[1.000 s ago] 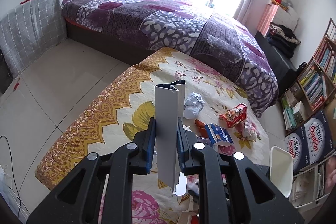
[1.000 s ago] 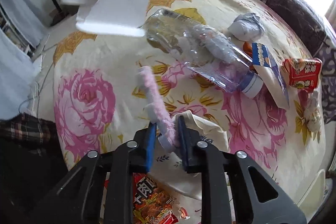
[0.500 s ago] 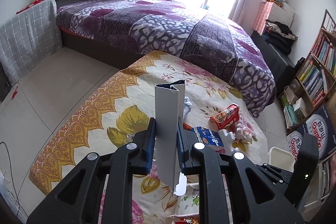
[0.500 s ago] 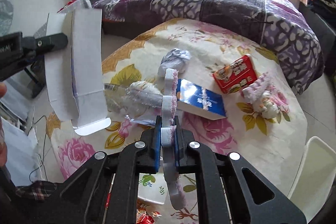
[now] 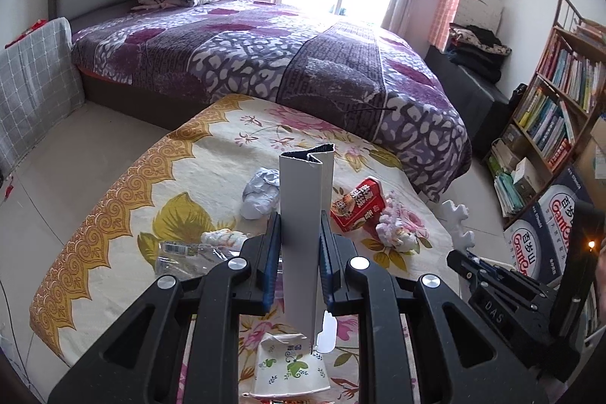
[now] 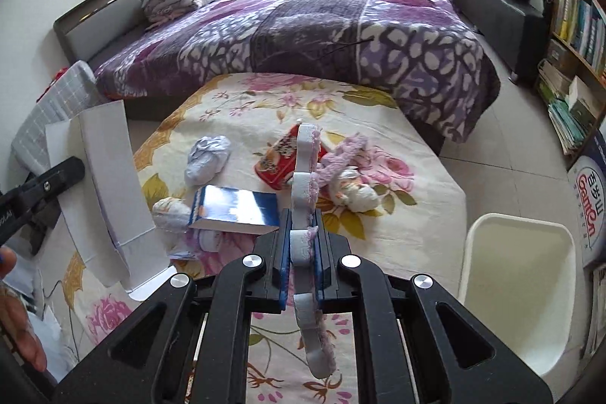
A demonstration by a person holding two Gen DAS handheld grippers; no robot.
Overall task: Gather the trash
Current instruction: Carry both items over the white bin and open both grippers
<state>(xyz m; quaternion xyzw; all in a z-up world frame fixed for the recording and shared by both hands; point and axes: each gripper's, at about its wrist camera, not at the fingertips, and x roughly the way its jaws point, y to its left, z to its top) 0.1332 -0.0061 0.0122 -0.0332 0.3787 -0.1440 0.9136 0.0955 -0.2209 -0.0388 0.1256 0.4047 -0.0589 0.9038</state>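
Left wrist view: the left gripper (image 5: pixel 299 252) is clamped on a flattened white cardboard box (image 5: pixel 306 214) that stands upright between its blue-padded fingers, above a table covered by a floral cloth (image 5: pixel 125 214). On the cloth beyond the box lie a crumpled ball of white paper (image 5: pixel 261 191), a red snack carton (image 5: pixel 359 205), a crushed clear plastic bottle (image 5: pixel 189 250) and a pink-and-white fuzzy bundle (image 5: pixel 397 228). A folded paper with green leaf prints (image 5: pixel 289 370) lies near the bottom edge, under the gripper. At the right, the right gripper (image 5: pixel 460 254) enters, with a white scalloped foam strip (image 5: pixel 458 220) sticking up from it.

Right wrist view: the right gripper (image 6: pixel 302 241) is closed on that same foam strip (image 6: pixel 305 177), which has a pink fuzzy edge and runs upright between the fingers, hanging out below them too. Beneath lie a blue-and-white carton (image 6: pixel 236 211), the red carton (image 6: pixel 282 159), the paper ball (image 6: pixel 208 159) and the fuzzy bundle (image 6: pixel 350 190), all close together on the cloth. The white box (image 6: pixel 110 192) in the left gripper (image 6: pixel 57 184) shows at the left edge. A white bin (image 6: pixel 519 294) stands on the floor just beside the table, at the lower right. A bed with a purple blanket (image 6: pixel 322 25) fills the background.
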